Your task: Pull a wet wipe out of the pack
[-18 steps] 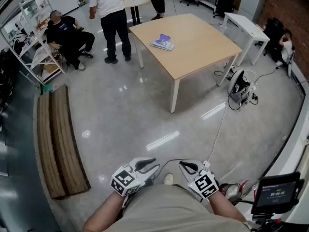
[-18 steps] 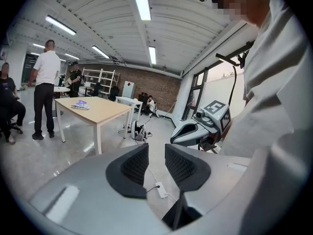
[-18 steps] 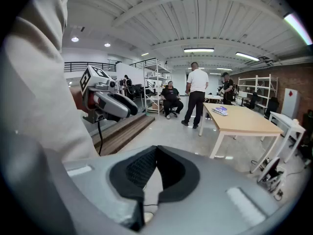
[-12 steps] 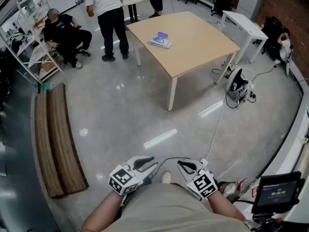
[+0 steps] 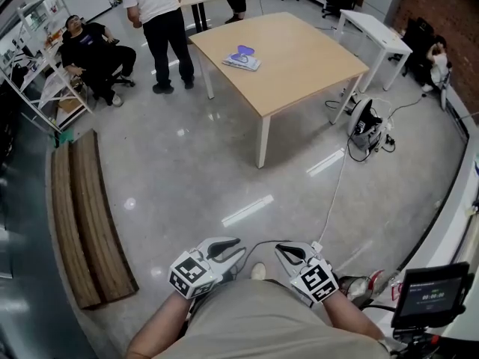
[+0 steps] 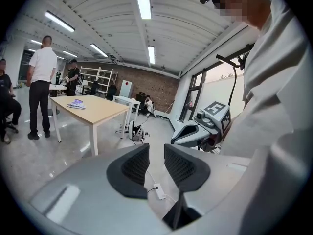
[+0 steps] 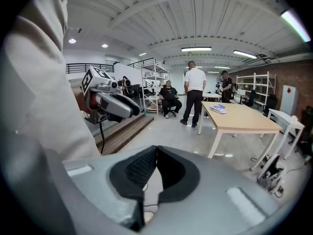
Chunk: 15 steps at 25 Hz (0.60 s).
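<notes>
Standing well back from the square, pale wooden table (image 5: pixel 314 66) on a glossy grey floor (image 5: pixel 187 170); the flat bluish wipe pack (image 5: pixel 242 58) lies on the tabletop.
Left gripper (image 5: pixel 238 250): mesh-textured black pads (image 6: pixel 133 168) stand slightly apart, nothing between them. Right gripper (image 5: pixel 280 254): pad tips touching, empty. Both are far from the pack.

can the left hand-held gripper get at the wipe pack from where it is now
Probably not yet: the wipe pack lies on the far table, across open floor from the left hand-held gripper.
</notes>
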Motion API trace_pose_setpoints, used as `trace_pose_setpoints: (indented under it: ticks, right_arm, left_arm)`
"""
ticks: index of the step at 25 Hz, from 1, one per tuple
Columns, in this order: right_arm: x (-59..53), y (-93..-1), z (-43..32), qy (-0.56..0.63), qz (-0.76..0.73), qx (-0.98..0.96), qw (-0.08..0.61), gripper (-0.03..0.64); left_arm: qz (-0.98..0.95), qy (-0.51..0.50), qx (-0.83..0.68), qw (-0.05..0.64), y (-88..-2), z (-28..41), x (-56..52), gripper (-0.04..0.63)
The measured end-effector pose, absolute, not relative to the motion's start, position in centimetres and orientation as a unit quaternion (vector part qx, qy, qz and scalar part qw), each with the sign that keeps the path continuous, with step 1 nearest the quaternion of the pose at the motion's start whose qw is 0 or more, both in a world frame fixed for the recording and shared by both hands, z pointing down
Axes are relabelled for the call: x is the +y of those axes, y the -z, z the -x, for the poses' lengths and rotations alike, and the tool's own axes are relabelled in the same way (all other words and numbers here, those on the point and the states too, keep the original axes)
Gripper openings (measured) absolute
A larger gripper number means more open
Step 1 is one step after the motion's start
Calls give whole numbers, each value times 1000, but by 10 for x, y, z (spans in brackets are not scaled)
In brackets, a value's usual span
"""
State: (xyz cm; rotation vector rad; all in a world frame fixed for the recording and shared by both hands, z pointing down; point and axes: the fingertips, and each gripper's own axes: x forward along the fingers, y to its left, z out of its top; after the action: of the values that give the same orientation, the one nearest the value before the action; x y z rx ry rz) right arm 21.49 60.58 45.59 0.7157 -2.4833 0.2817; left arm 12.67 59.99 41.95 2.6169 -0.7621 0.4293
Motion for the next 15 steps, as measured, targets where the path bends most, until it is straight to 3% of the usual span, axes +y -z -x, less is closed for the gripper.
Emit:
trace_pose_setpoints:
  ticks: [2,5,15]
  right_arm:
    - [598,-457,-216,-106,-266,-920,267,3]
    - [582,-460,-216,-105,-271,-918,269,3]
    - [543,-457,-167,-101,-283,-912,280,3]
  left_arm:
    - [-930,-154,-274,189,-422,-126,591,93]
    - [-926,-152,-286,192,-428,-120,573,6]
    - [-927,-91,-301,206,-418,-58,522,5]
